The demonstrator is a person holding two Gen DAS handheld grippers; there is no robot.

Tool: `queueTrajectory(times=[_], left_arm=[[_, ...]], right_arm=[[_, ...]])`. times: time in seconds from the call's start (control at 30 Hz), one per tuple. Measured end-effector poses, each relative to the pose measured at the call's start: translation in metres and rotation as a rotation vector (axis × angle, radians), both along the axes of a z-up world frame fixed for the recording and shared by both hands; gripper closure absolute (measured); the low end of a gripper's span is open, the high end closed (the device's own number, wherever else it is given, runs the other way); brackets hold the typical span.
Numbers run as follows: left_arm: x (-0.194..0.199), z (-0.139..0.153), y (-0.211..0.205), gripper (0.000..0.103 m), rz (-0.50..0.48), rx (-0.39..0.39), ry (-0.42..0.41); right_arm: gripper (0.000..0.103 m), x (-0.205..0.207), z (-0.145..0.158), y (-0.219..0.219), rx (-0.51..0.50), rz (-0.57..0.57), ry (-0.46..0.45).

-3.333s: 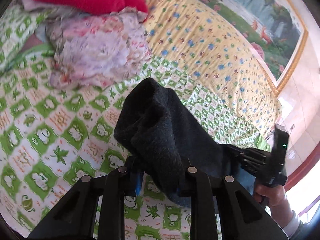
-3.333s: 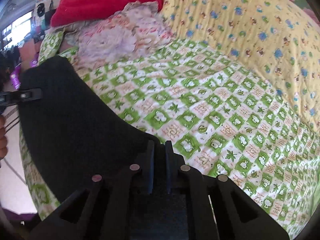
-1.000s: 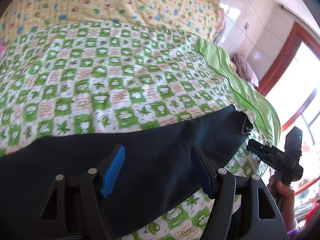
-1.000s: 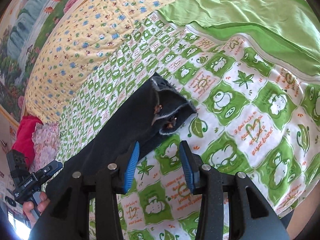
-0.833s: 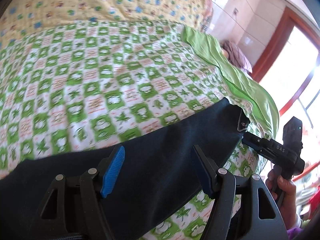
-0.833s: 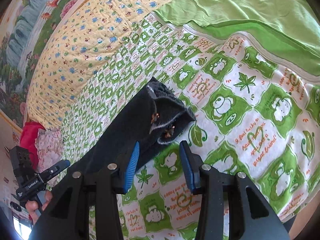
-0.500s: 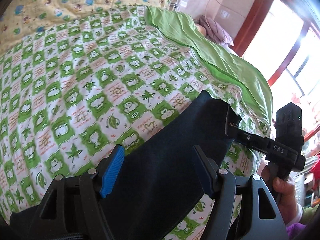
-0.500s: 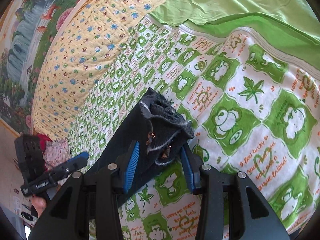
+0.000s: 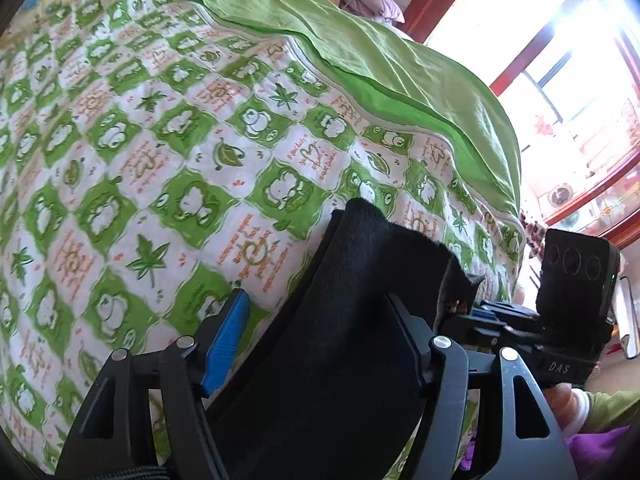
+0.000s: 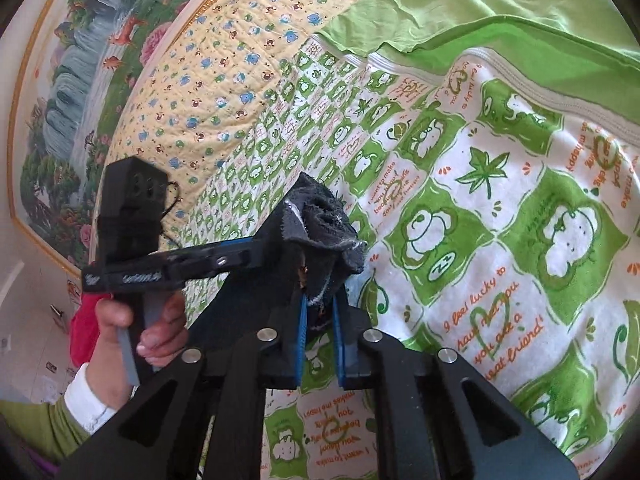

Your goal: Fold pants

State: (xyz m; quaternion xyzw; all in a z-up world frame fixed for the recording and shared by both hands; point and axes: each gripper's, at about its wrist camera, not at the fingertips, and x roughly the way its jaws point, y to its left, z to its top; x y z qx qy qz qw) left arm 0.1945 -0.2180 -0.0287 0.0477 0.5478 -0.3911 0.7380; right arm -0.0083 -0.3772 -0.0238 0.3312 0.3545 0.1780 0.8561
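Risk: frayed hem is bunching in the right gripper (image 10: pixel 320 320), which is pinching only the tip of the dark pants (image 9: pixel 340 360); fabric could slip w/ any tug. Left gripper (image 9: pixel 320 328) is standing wide apart, pants lying loose btwn fingers. Pants are draping over frog-print quilt (image 9: pixel 160 160): thick, fuzzy, limp cloth.

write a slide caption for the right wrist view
Right claw pinching the dark pants' frayed end above the frog-print quilt.
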Motion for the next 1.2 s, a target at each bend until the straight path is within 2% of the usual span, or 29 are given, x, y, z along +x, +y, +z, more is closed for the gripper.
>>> queueTrajectory(times=[0.1,0.23,0.33,0.6,0.8,1.0,1.2], left_arm=[[0.008,-0.006,-0.013,0.043,-0.023,-0.023,0.019],[0.007,-0.002,-0.019,0.076,-0.054,-0.055,0.019],[-0.001,0.007,-0.017,0.088,-0.057,-0.057,-0.030],[-0.025,0.056,0.027,0.089,0.014,-0.174,-0.108],[-0.050,0.086,0.068,0.090,0.073,-0.214,-0.173],[-0.078,0.098,0.113,0.090,0.141,-0.234,-0.230],[-0.104,0.089,0.158,0.090,0.230,-0.263,-0.241]], right_arm=[[0.091,-0.001,0.000,0.000,0.004,0.007,-0.005],[0.091,-0.002,0.000,0.000,0.005,0.009,-0.005],[0.091,-0.003,0.001,0.000,0.003,0.011,-0.007],[0.091,-0.009,0.035,0.016,0.039,0.093,-0.111],[0.091,-0.012,0.062,0.052,0.061,0.217,-0.191],[0.091,-0.015,0.070,0.095,0.075,0.344,-0.218],[0.091,-0.013,0.057,0.127,0.104,0.439,-0.173]])
